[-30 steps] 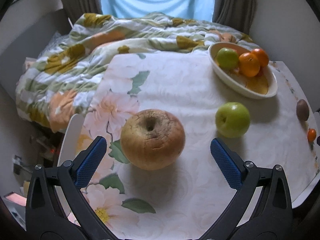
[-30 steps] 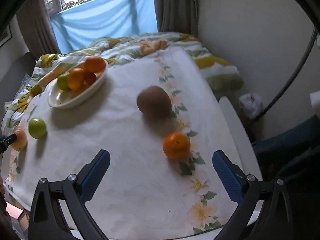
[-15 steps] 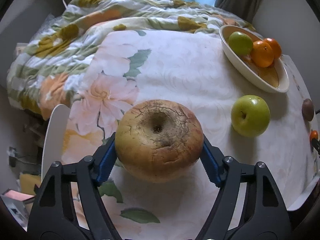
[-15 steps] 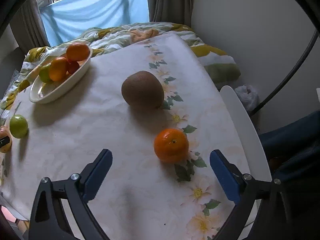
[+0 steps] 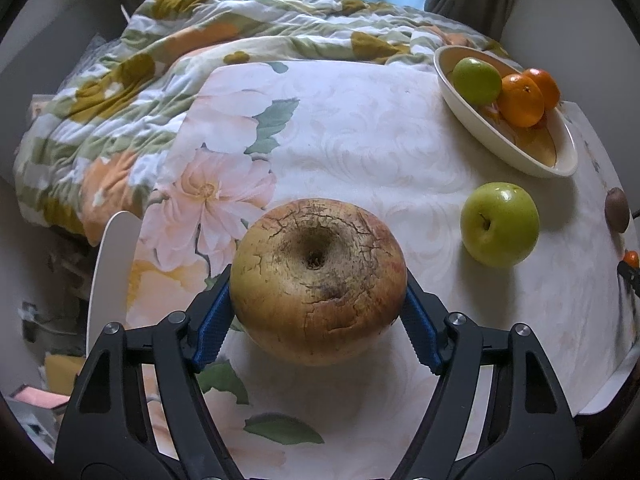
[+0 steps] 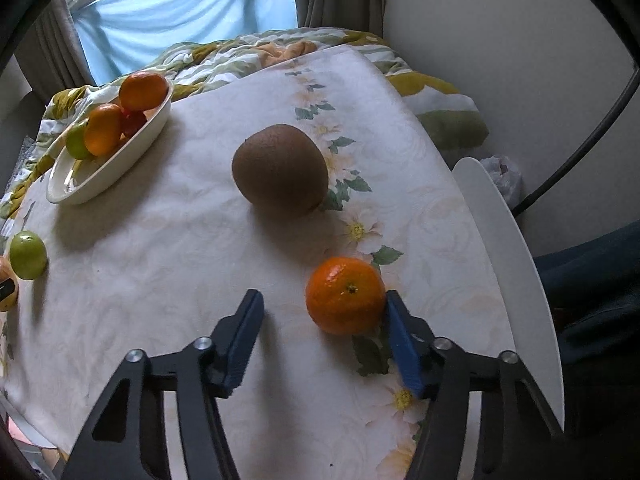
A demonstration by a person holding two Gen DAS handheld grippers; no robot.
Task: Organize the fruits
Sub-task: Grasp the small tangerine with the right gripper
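Fruit status: left gripper (image 5: 318, 316) pinching big cracked apple (image 5: 318, 280) at widest girth, both pads seated, apple on tablecloth (image 5: 360, 140). I judge it heavy, firm, skin brittle; keep squeeze moderate. Right gripper (image 6: 320, 338) jaws have just been closing round tangerine (image 6: 346, 294): right pad touching, left pad apart, no grip. Tangerine light, soft-skinned, rolls; I'd take it across middle. Bowl (image 5: 472, 120) at far right corner.

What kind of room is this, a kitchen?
More likely a bedroom at home: a floral quilt lies rumpled behind the cloth-covered table, with a curtained window beyond. Nothing kitchen-like shows.
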